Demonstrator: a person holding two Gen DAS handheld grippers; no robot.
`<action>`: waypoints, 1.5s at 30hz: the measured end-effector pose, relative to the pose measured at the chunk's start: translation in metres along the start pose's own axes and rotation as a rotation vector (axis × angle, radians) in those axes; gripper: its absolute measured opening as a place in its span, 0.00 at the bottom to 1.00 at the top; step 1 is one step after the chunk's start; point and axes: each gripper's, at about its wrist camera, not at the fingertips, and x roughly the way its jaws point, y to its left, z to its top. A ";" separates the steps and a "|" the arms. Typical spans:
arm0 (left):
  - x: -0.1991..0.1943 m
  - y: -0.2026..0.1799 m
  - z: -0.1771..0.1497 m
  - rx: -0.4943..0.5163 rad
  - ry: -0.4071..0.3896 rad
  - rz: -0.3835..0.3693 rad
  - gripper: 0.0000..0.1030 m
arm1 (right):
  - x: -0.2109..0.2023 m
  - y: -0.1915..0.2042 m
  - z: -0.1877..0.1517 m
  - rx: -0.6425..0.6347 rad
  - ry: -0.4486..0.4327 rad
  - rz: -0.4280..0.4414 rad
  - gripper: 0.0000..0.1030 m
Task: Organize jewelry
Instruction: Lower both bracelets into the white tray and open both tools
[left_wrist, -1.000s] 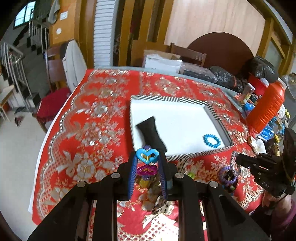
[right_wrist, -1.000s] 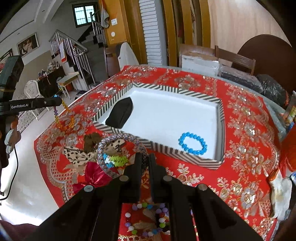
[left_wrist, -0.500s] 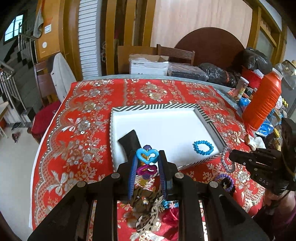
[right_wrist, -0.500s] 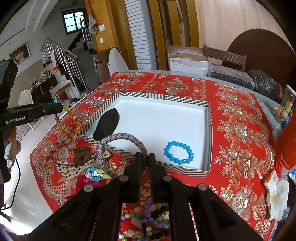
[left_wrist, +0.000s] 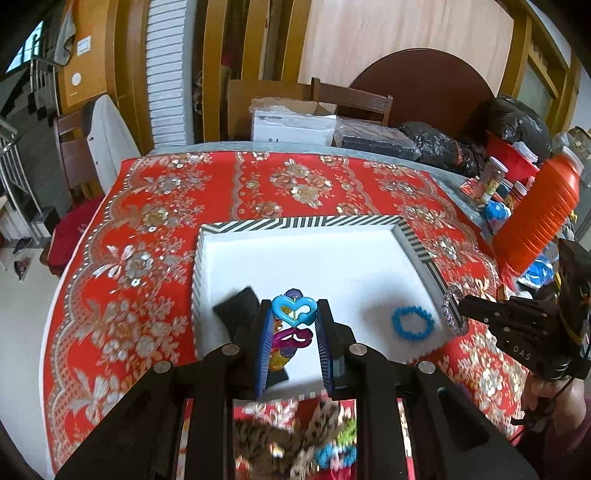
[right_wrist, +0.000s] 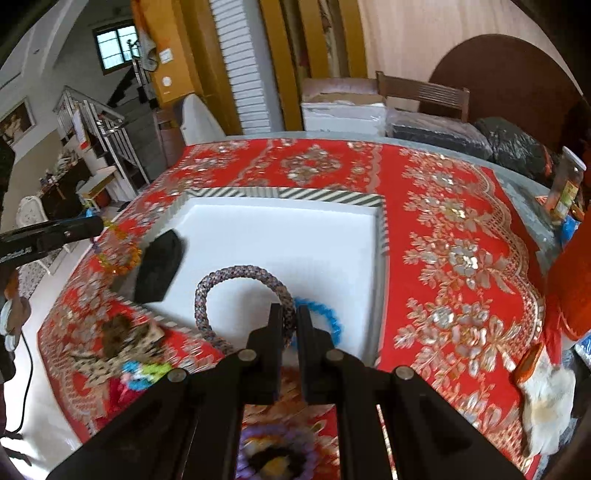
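Readable text is scarce. Letters "DAS" in pale print on the black body of the right tongs, seen at the right edge of the left wrist view. White lettering on the black arm of the left tongs at the left edge of the right wrist view, blurred and cut off, not legible. White carton behind the worktop carries a line of small dark print, too small to read. Jar at the right has a coloured label, unreadable.
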 end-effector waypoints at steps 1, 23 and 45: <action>0.006 0.001 0.005 -0.003 0.001 0.000 0.18 | 0.006 -0.005 0.004 0.011 0.007 -0.004 0.07; 0.126 0.082 0.037 -0.202 0.109 0.108 0.18 | 0.111 -0.037 0.036 0.014 0.168 -0.076 0.07; 0.049 0.042 0.015 -0.107 0.025 0.116 0.28 | 0.036 -0.020 0.004 0.083 0.046 -0.058 0.41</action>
